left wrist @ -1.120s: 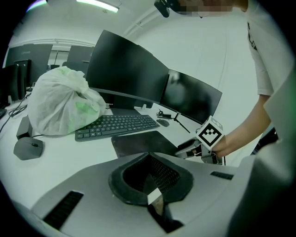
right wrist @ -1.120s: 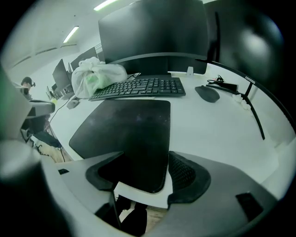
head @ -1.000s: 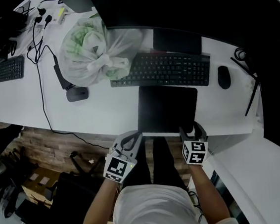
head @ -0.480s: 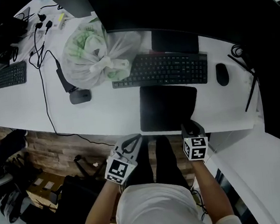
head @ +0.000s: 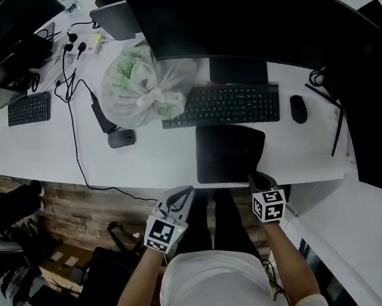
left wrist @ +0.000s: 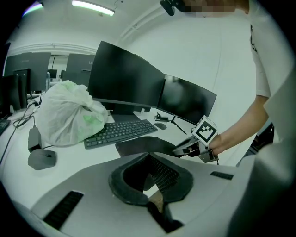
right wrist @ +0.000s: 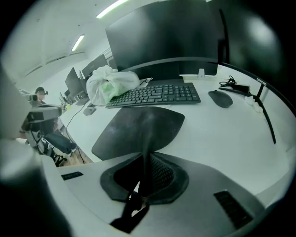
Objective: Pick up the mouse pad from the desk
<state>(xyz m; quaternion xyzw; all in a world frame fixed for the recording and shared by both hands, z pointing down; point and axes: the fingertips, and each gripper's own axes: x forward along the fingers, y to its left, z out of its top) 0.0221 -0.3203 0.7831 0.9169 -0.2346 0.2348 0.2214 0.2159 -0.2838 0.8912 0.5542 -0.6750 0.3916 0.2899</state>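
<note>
The black mouse pad (head: pixel 228 152) lies on the white desk (head: pixel 151 163) in front of the keyboard, its near edge at the desk's front. My right gripper (head: pixel 256 178) has its jaws closing on the pad's near right corner. In the right gripper view the pad (right wrist: pixel 138 129) bends up into the right gripper (right wrist: pixel 143 176), between the pads. The left gripper view shows that corner of the pad (left wrist: pixel 138 146) raised off the desk by the right gripper (left wrist: pixel 178 150). My left gripper (head: pixel 185 193) hangs just off the desk's front edge, left of the pad, fingertips together and empty.
Behind the pad sit a black keyboard (head: pixel 221 105) and a dark monitor (head: pixel 231 22). A black mouse (head: pixel 298 109) lies at the right. A knotted plastic bag (head: pixel 140 86), a grey mouse (head: pixel 121 138) and cables lie left. A second keyboard (head: pixel 29 108) is far left.
My right gripper's jaws have closed on the pad's near right corner and raised it slightly. Both grippers have risen a little at the desk's front edge.
</note>
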